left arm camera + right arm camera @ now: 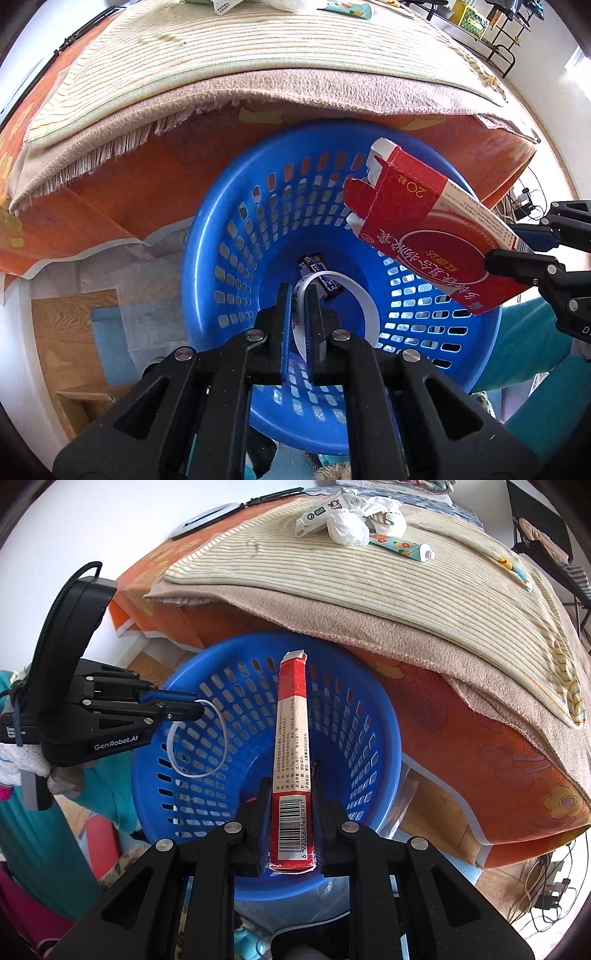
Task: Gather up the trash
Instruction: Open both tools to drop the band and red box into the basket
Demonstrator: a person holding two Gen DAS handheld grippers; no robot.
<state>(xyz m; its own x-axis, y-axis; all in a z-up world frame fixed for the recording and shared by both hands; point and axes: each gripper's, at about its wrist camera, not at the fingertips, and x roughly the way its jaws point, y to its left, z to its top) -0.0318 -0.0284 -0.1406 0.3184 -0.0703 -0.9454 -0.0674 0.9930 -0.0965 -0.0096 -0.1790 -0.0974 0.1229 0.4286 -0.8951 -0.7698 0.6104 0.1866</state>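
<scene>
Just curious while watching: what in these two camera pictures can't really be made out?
- Left wrist view: the dark wrapper in the blue basket is partly hidden by the left gripper and its white strip loop.
- Right wrist view: the red box in the right gripper covers the basket bottom.
- Print on the white carton is too small.

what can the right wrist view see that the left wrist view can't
Only the right wrist view: the barcode on the box edge, the crumpled white bag and the colourful tube on the striped cloth.

Only the left wrist view: the box's broad red face, and a dark wrapper at the basket bottom.

Both: the blue perforated plastic basket, the long red carton box in the right gripper, and the thin white plastic loop pinched by the left gripper.
</scene>
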